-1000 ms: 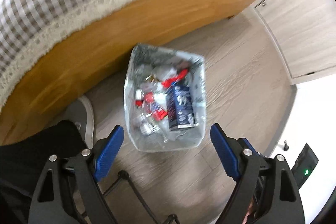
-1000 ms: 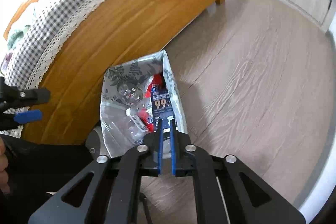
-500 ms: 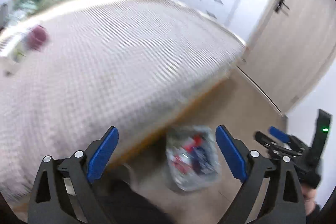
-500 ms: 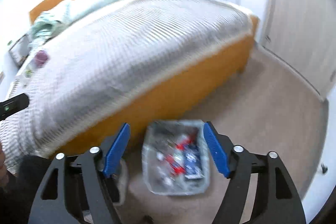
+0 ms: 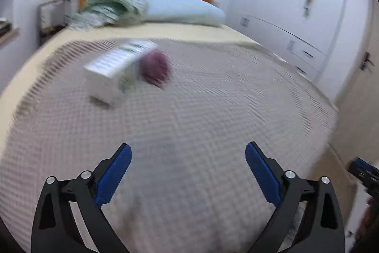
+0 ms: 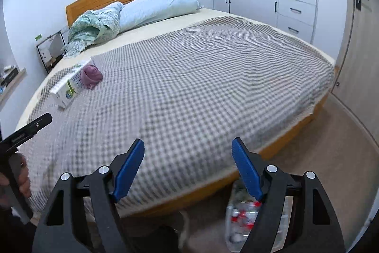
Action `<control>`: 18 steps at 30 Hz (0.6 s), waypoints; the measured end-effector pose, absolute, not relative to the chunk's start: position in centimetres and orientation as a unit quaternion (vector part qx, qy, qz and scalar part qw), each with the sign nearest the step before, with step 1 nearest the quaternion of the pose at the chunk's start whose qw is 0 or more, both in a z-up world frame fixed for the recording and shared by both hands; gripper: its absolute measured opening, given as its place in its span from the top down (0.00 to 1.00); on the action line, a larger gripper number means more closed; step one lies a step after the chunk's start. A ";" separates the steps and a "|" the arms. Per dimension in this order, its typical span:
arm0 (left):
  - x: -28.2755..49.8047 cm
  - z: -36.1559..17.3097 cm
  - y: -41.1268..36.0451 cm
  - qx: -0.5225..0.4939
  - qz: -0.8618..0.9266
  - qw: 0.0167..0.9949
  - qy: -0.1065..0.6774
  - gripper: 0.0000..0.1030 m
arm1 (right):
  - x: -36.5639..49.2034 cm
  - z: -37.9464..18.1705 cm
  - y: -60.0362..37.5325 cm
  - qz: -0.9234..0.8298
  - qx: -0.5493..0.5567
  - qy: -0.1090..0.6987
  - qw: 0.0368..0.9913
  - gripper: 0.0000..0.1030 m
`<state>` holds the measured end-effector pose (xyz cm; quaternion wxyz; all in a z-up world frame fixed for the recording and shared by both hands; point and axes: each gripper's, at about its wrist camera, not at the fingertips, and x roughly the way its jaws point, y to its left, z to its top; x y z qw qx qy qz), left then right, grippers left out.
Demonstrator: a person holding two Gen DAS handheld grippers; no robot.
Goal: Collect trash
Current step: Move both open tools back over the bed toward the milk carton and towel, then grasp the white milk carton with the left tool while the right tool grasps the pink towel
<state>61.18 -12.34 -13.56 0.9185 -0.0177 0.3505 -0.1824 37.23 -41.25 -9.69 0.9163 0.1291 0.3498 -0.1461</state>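
Left tool (image 5: 188, 159) opening, empty, right tool (image 6: 187, 153) released, both angled down over bed (image 6: 201, 77)

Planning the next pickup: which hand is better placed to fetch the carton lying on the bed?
Left, probably. The carton lies on the bed's left side, ahead of the open, empty left tool. From the right tool, also open, the carton sits far off to the left.

Motion-blurred carton (image 5: 116, 70) and purple cloth (image 5: 155, 71) on bedspread; trash bag (image 6: 239, 217) partly hidden behind right gripper (image 6: 188, 168).
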 end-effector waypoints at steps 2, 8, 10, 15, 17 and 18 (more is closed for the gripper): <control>64.0 -13.6 -10.7 0.002 -0.161 0.927 0.339 0.08 | 38.7 -9.5 -40.0 -0.134 0.148 0.342 0.918 0.29; 70.6 -15.5 -5.7 0.036 -0.105 0.937 0.330 0.07 | 46.3 -11.1 -34.1 -0.090 0.155 0.329 0.927 0.22; 71.9 -16.0 -4.7 0.029 -0.118 0.935 0.332 0.07 | 49.4 -12.0 -32.2 -0.083 0.147 0.329 0.929 0.22; 74.6 -17.4 -3.9 0.049 -0.131 0.934 0.329 0.07 | 57.7 -14.1 -27.2 -0.041 0.048 0.344 0.937 0.22; 75.6 -17.8 -4.2 0.062 -0.142 0.936 0.315 0.07 | 60.9 -14.1 -25.8 -0.040 0.011 0.336 0.941 0.22; 76.4 -18.0 -4.3 0.071 -0.138 0.937 0.313 0.07 | 62.5 -14.2 -25.3 -0.043 -0.003 0.332 0.942 0.22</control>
